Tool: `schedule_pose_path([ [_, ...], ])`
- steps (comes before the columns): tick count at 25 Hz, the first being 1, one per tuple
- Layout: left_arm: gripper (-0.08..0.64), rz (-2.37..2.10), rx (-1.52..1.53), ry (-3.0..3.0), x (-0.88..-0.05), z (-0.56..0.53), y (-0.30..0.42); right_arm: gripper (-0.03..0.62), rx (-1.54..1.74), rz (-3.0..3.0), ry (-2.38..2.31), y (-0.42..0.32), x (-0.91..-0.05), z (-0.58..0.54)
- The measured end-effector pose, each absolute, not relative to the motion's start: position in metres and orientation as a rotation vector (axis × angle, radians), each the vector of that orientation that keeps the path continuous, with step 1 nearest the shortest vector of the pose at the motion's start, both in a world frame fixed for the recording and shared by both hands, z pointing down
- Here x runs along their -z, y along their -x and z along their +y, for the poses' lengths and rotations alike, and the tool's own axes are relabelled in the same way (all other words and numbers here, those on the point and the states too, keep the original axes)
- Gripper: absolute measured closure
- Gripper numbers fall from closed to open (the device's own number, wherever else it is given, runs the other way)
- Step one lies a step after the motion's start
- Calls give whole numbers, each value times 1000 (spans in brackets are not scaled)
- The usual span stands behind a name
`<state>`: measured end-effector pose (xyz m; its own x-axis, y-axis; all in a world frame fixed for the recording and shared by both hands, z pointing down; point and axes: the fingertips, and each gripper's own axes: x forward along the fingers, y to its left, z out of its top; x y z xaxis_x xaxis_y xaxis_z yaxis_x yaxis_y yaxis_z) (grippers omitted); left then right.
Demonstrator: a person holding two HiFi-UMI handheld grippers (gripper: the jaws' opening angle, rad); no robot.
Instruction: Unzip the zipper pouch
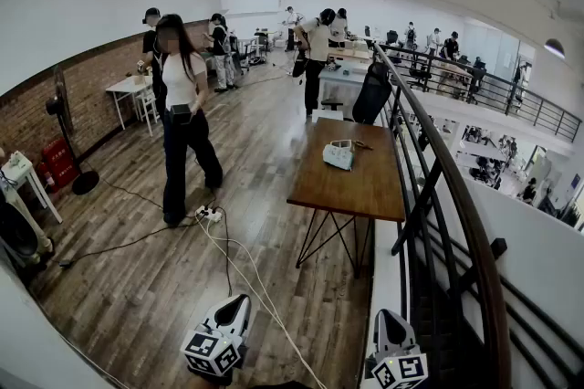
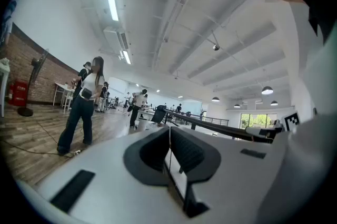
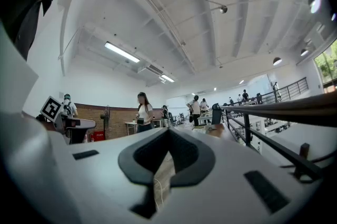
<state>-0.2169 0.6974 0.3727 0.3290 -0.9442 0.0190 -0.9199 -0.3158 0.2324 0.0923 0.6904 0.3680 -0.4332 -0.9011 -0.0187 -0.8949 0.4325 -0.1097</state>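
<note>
Plank floor (image 1: pixel 137 287) of a large open hall, seen from my head camera. A dark curved railing (image 1: pixel 456 195) runs along its right side, from the near edge into the distance. Beside the railing stands a wooden table (image 1: pixel 365 186) on thin metal legs. A person in a white top and dark trousers (image 1: pixel 185 118) stands on the floor to the table's left, with more people at desks far behind. At the bottom edge, I hold my left gripper (image 1: pixel 237 300) and my right gripper (image 1: pixel 389 318) level, both well short of the table. In each gripper view the jaws are pressed together on nothing: the left gripper (image 2: pixel 169 129) shows only a hairline seam, and the right gripper (image 3: pixel 168 131) meets at its tip. The zipper pouch (image 1: pixel 338 154), pale and lying flat, rests on the table's far half, well apart from both grippers. A white power strip (image 1: pixel 209 215) lies by the person's feet, and its white cable (image 1: pixel 246 273) trails towards me.
</note>
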Motion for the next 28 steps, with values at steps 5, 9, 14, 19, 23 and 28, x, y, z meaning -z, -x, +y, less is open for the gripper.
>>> schedule_pose_path([
  [5,541,-1697,190,-2405,-367,702,217,600,113,2603,1625,-88,-362,697],
  [9,541,-1690,201,-2407,-361,702,215,600,128,2604,1636,-92,-359,698],
  [14,541,-1679,201,-2412,-364,698,209,600,158,2578,1657,-102,-364,695],
  [19,541,-1675,214,-2409,-362,696,202,597,197,2531,1671,-115,-364,697],
  [23,540,-1660,232,-2417,-360,694,191,597,179,2488,1693,-132,-360,702],
  [28,541,-1668,220,-2405,-360,696,165,595,130,2487,1690,-158,-354,708],
])
